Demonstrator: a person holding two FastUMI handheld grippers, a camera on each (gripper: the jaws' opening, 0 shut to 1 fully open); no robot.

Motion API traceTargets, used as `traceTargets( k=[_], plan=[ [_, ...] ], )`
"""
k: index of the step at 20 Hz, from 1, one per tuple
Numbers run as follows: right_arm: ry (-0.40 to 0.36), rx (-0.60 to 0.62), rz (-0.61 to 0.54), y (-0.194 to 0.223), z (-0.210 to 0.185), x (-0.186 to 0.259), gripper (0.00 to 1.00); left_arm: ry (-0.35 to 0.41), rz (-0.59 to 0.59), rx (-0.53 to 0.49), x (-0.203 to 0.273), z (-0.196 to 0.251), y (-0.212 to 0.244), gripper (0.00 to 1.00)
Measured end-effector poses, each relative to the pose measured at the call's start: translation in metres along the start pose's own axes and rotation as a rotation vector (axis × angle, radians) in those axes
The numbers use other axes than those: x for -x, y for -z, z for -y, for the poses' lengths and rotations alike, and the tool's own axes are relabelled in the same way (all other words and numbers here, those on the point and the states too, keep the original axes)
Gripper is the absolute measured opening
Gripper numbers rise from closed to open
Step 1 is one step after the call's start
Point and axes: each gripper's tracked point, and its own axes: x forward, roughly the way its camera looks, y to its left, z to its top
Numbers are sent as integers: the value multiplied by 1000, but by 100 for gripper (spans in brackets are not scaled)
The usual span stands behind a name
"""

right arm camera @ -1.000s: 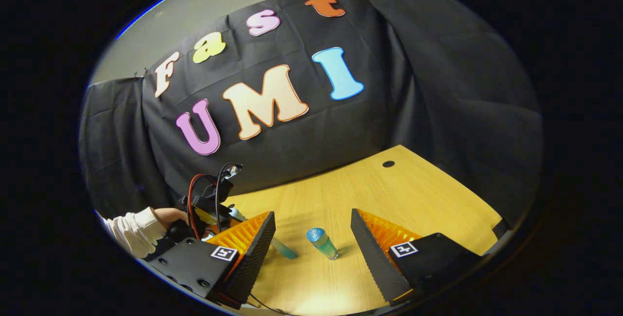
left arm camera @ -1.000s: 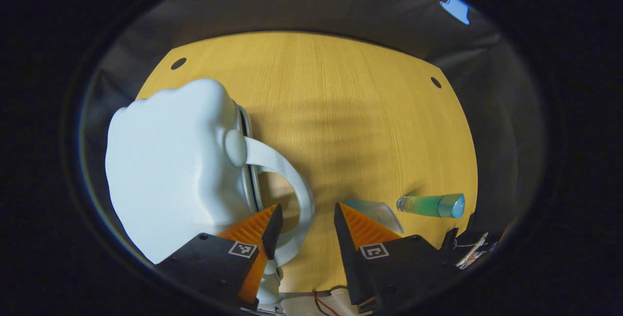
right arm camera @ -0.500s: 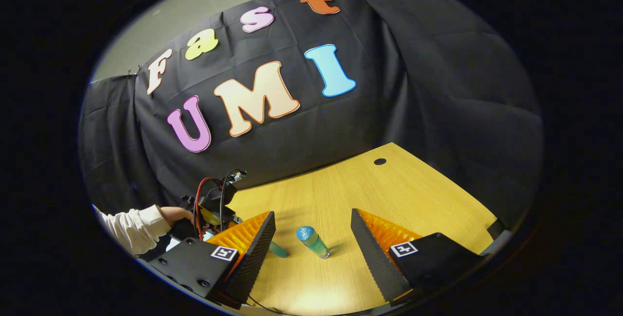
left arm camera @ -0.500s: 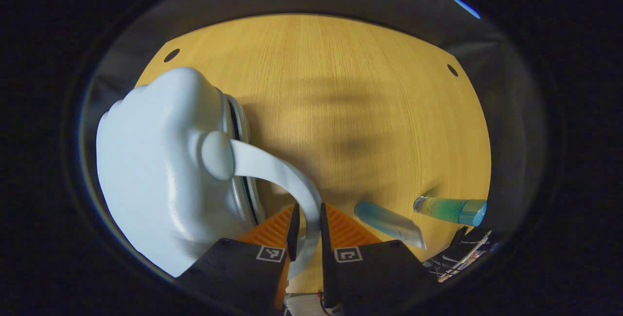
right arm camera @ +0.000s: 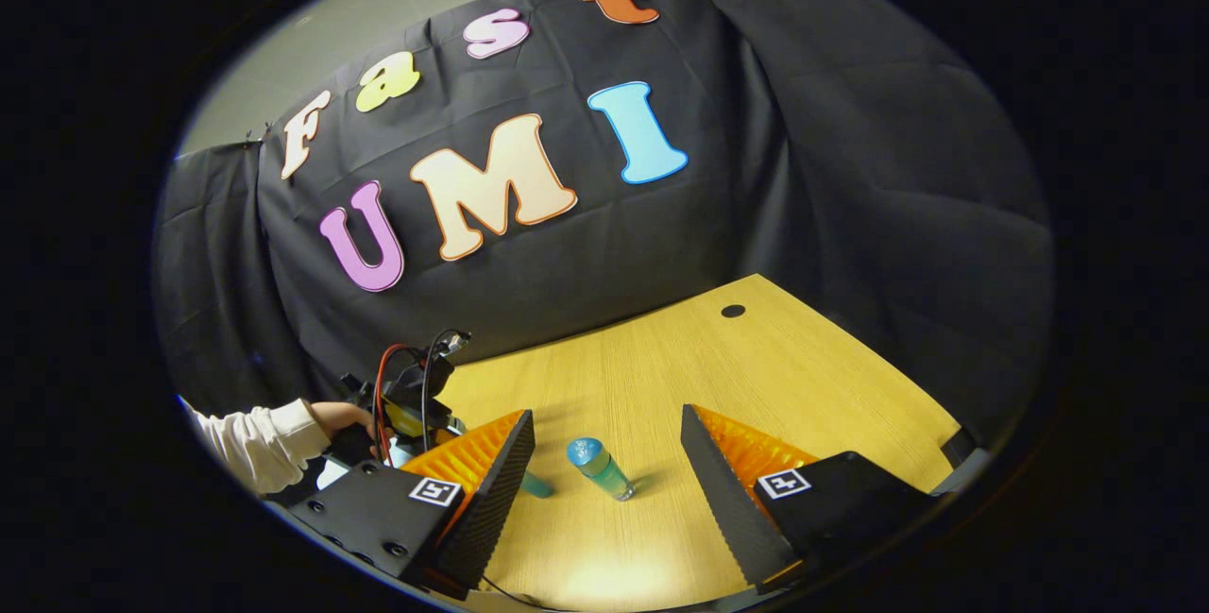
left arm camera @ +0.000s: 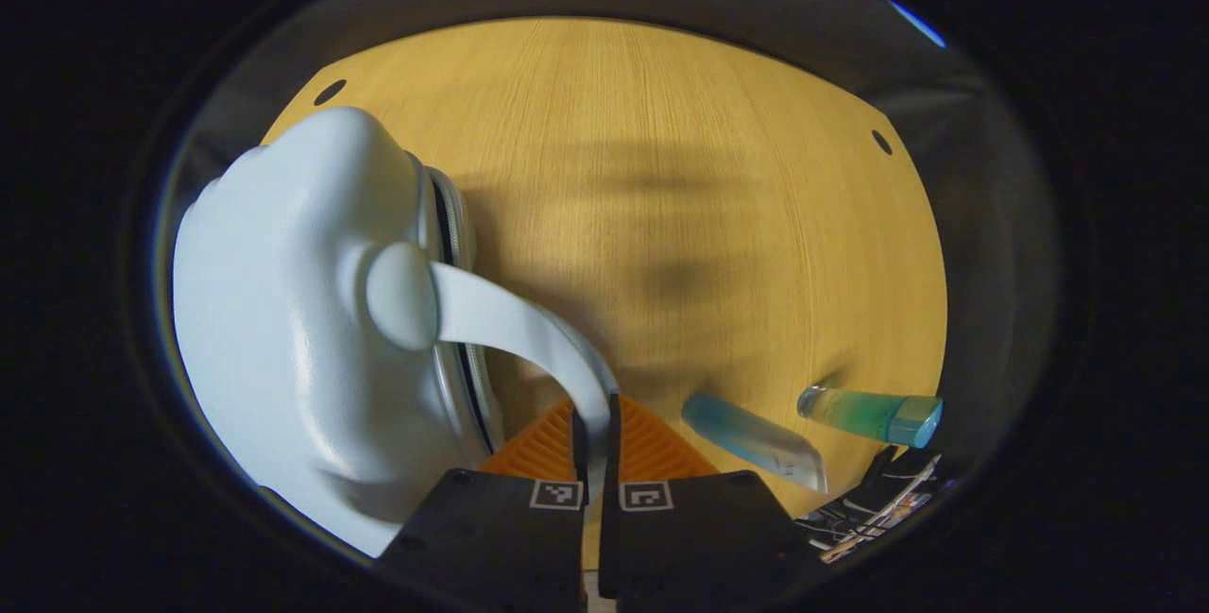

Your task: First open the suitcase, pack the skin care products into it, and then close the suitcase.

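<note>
2 tools: left tool [left arm camera: 593,424] clamps suitcase handle [left arm camera: 529,334]; right tool [right arm camera: 604,462] gapes wide.

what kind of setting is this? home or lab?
Looks like a staged recording booth, not a home: black cloth wall behind a bare wooden table, holding a white suitcase and two skincare bottles.
</note>
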Motion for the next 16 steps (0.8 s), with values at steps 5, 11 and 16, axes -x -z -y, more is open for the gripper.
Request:
traceTargets(
  k=[5, 11, 16],
  plan=[
    [-27, 11, -9, 3, -8, 2, 98, 35, 63, -9, 34, 5, -9, 0],
    [-81, 19, -11, 9, -24, 6, 98, 121, 225, 59, 127, -8, -29, 0],
    [-140, 25, -18, 13, -42, 10, 98, 120, 370, 131, 208, -57, -37, 0]
  ],
)
